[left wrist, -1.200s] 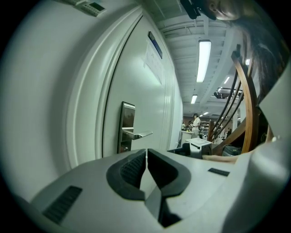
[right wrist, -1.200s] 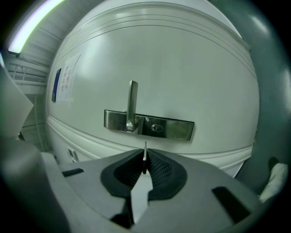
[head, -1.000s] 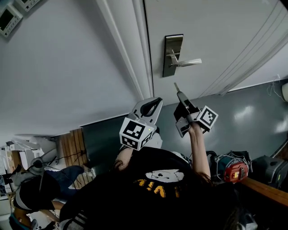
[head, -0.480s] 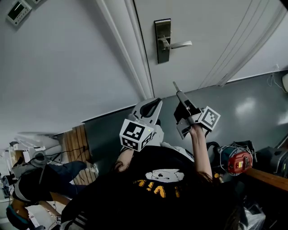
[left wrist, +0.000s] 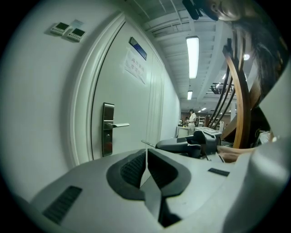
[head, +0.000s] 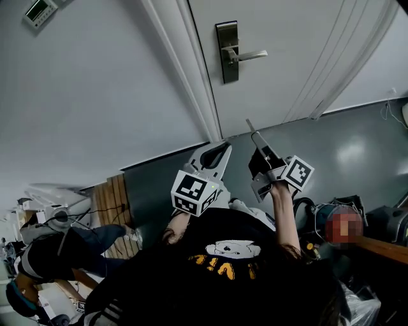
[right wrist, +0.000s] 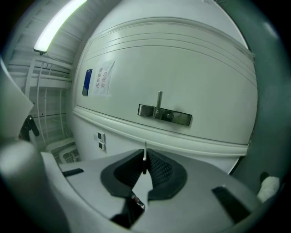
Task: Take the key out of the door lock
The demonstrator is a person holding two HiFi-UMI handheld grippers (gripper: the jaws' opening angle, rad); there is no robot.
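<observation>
The white door carries a steel lock plate [head: 227, 51] [left wrist: 108, 129] [right wrist: 164, 114] with a lever handle [head: 248, 56]. My right gripper [head: 256, 139] [right wrist: 145, 164] is held well back from the door and is shut on a thin metal key [head: 249, 125] [right wrist: 145, 157]. The key's blade sticks out past the jaw tips toward the door. Left of it, my left gripper [head: 218, 151] [left wrist: 146, 159] is shut with nothing between its pads. In the left gripper view, the right gripper [left wrist: 191, 143] and the key tip [left wrist: 148, 144] show beyond the shut jaws.
The door frame [head: 191, 83] runs down left of the lock, with grey wall beyond and wall panels [head: 38, 11] high up. A person [head: 44, 261] sits at the lower left near wooden slats [head: 108, 204]. Gear lies on the floor at the right [head: 389, 223].
The lock plate has slid up and left in the head view as the view shifted. Both grippers have sunk slightly, farther from the door. The right gripper has kept the key.
</observation>
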